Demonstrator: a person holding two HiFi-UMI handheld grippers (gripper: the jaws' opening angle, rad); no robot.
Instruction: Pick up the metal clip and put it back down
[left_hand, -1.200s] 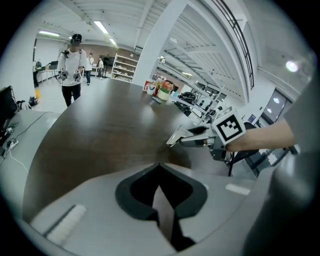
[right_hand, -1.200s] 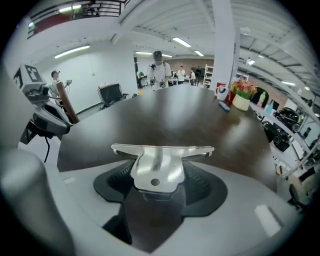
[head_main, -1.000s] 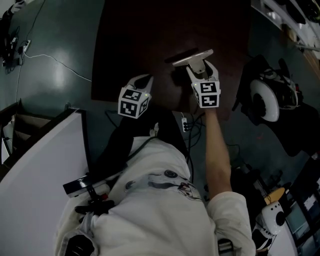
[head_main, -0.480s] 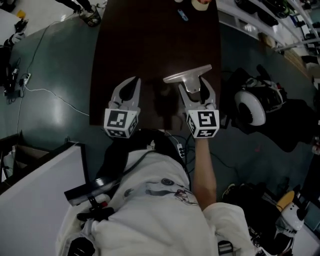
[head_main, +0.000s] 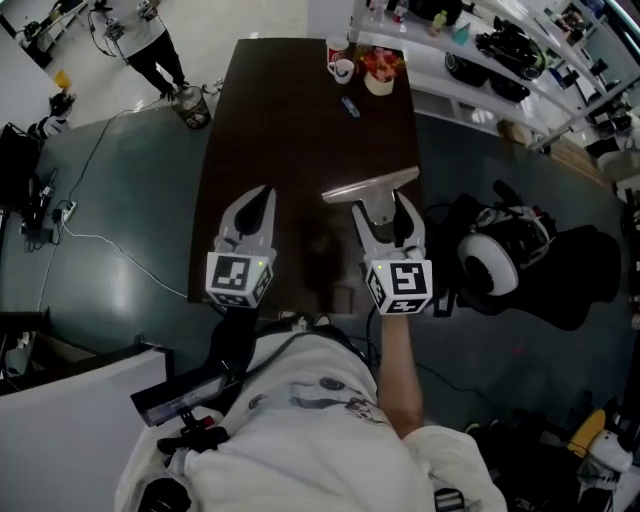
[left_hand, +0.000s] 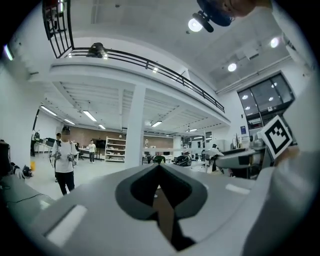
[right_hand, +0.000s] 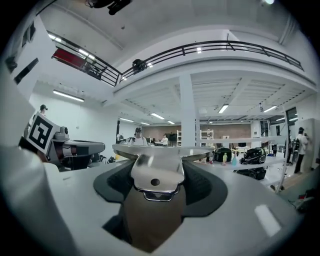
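Observation:
The metal clip, a silver T-shaped piece with a wide flat bar, is held up over the near end of the dark brown table. My right gripper is shut on its handle. In the right gripper view the clip fills the space between the jaws, and its bar stands level across the room behind it. My left gripper hangs beside it to the left, apart from the clip. Its jaws meet at the tip with nothing in them, as the left gripper view shows.
A mug, a pot with red items and a small blue thing sit at the table's far end. A white and black machine lies on the floor at right. A person stands far left, by a floor cable.
Both grippers have risen and now point level, so the gripper views show the hall. The clip stays in the right gripper. The head view now takes in the table's far end.

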